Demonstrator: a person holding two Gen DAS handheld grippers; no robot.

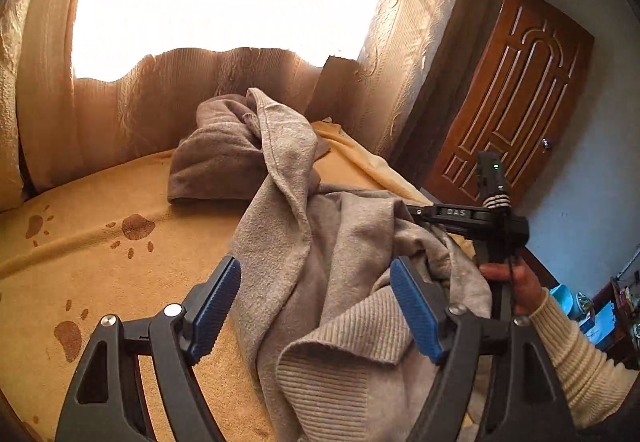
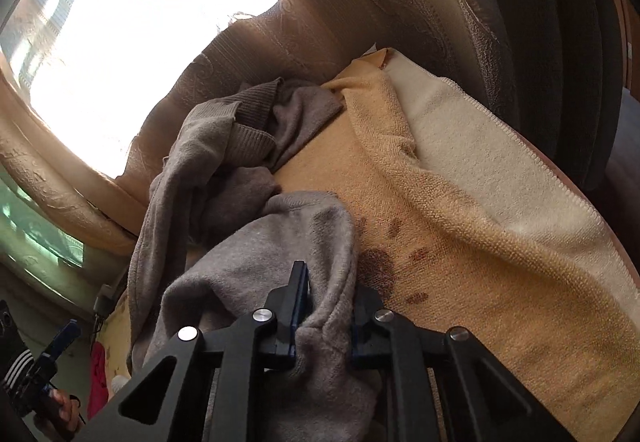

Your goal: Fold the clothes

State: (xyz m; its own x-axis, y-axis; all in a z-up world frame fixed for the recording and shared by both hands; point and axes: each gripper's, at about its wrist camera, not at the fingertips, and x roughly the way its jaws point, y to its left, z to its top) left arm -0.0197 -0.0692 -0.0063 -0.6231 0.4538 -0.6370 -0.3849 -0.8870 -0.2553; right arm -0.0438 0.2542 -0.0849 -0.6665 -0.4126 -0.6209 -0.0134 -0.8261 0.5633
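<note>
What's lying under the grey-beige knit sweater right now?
The grey-beige knit sweater lies crumpled on an orange terry blanket with brown paw prints. Whatever sits beneath its folds is covered. The right claw is shut on it; the left claw is open.

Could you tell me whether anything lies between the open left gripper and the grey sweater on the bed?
Nothing visible does: the left gripper is open right over the grey sweater, with only fabric between its fingers.
</note>
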